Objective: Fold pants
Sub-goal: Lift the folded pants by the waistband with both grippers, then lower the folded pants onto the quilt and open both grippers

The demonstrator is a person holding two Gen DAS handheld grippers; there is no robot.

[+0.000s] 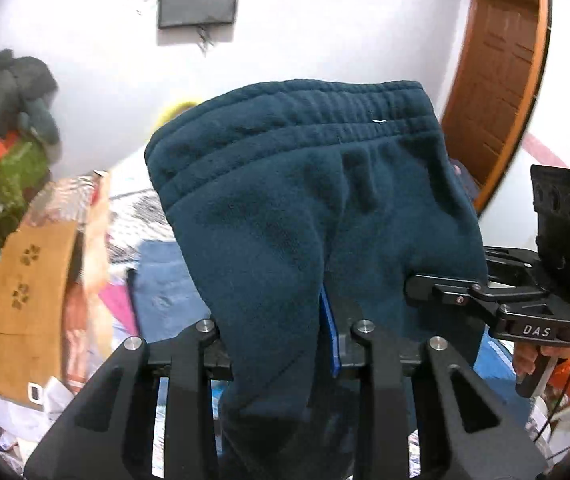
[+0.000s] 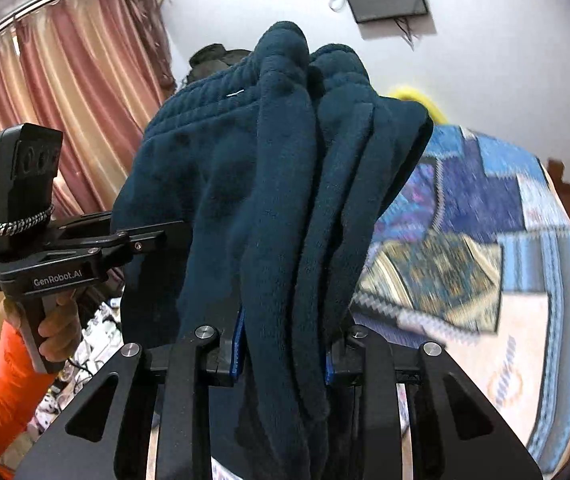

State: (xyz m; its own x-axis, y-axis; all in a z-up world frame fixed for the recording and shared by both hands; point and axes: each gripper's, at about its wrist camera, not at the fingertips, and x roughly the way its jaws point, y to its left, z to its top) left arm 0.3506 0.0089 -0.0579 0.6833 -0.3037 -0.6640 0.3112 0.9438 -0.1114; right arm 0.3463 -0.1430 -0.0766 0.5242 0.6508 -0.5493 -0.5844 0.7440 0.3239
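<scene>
Dark teal fleece pants (image 1: 309, 184) hang in the air between both grippers, waistband uppermost. My left gripper (image 1: 285, 344) is shut on the fabric, which drapes over its fingers. My right gripper (image 2: 285, 344) is shut on several bunched layers of the pants (image 2: 285, 184). In the left wrist view the right gripper (image 1: 417, 292) reaches into the cloth from the right. In the right wrist view the left gripper (image 2: 173, 236) reaches in from the left. The pant legs are hidden below the frames.
A patchwork blue bedspread (image 2: 485, 240) lies below on the right. Pink curtains (image 2: 65, 80) hang at left. A cardboard box (image 1: 29, 304) and a pile of clothes (image 1: 13, 128) stand at left. A wooden door (image 1: 497, 80) is at right, a wall screen (image 1: 199, 0) above.
</scene>
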